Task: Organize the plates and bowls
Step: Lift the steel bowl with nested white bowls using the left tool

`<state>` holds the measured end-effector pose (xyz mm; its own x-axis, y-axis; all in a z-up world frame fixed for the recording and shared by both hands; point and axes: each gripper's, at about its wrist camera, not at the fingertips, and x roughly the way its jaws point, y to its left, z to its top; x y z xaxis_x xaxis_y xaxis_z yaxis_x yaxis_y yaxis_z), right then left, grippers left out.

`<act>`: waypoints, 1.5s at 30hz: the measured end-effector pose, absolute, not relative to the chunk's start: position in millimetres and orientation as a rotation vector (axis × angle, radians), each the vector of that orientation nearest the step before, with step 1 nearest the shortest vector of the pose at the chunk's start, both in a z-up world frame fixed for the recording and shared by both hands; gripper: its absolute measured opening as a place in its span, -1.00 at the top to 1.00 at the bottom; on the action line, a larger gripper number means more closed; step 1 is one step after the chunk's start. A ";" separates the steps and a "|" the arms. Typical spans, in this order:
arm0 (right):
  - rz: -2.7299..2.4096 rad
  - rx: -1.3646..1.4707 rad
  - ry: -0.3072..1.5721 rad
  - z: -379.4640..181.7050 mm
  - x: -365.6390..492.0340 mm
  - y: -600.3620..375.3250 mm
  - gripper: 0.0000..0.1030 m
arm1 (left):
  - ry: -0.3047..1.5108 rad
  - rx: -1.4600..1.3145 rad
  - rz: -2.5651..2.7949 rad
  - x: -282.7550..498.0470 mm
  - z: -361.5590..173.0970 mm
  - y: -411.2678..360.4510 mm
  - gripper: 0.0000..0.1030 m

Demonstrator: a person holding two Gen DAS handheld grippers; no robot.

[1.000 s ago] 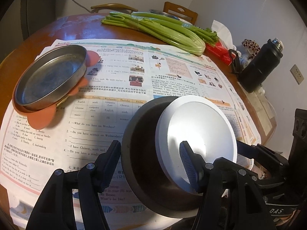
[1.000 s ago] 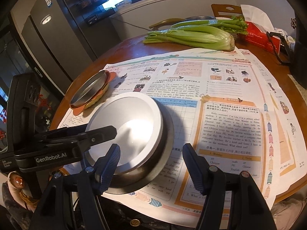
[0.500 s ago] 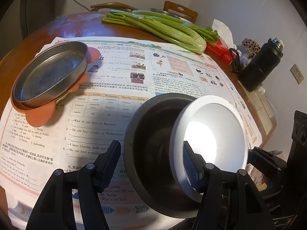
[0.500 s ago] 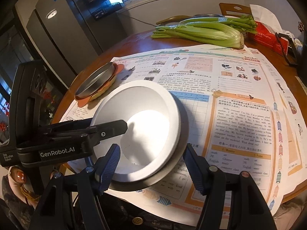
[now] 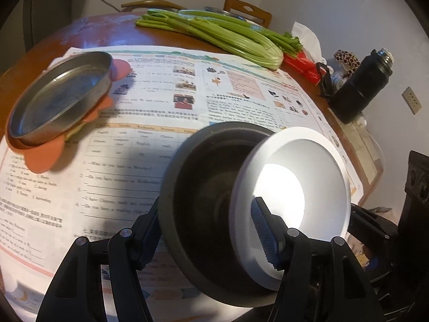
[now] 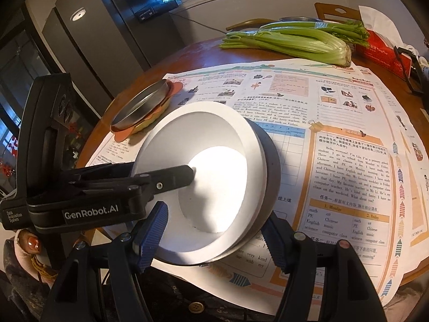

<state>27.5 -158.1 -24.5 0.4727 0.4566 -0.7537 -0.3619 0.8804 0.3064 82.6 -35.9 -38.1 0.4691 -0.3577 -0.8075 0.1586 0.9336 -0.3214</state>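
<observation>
A white bowl (image 5: 321,166) sits tilted inside a larger dark bowl (image 5: 203,187) at the near edge of the table. My left gripper (image 5: 206,236) is shut across both. One pad lies on the dark bowl's outer wall, and the other finger (image 6: 174,178) reaches inside the white bowl (image 6: 214,134). My right gripper (image 6: 213,238) straddles the near rims, with the dark bowl (image 6: 270,161) beside its right finger. Its jaws are opening and the pads do not visibly press. A steel pan (image 5: 59,99) rests on an orange mat (image 5: 43,158) at the left.
A printed paper sheet (image 5: 161,80) covers the round wooden table. Celery (image 5: 228,37) lies at the far side, with a red tissue box (image 6: 383,51) and a black flask (image 5: 359,88) to the right. A dark fridge (image 6: 88,40) stands beyond the table's left edge.
The white bowl has turned so its mouth faces the right wrist camera and has settled deeper into the dark bowl. The right jaws have spread slightly. The left gripper has held still.
</observation>
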 end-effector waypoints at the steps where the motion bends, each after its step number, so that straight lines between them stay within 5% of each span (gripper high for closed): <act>1: 0.502 0.111 0.955 -24.7 27.6 -158.6 -0.33 | 1.036 -0.216 -0.321 82.6 -38.1 -35.8 -0.26; 45: 0.527 0.103 0.940 -17.6 22.5 -149.3 -0.33 | 1.006 -0.245 -0.346 72.6 -25.3 -30.3 -0.20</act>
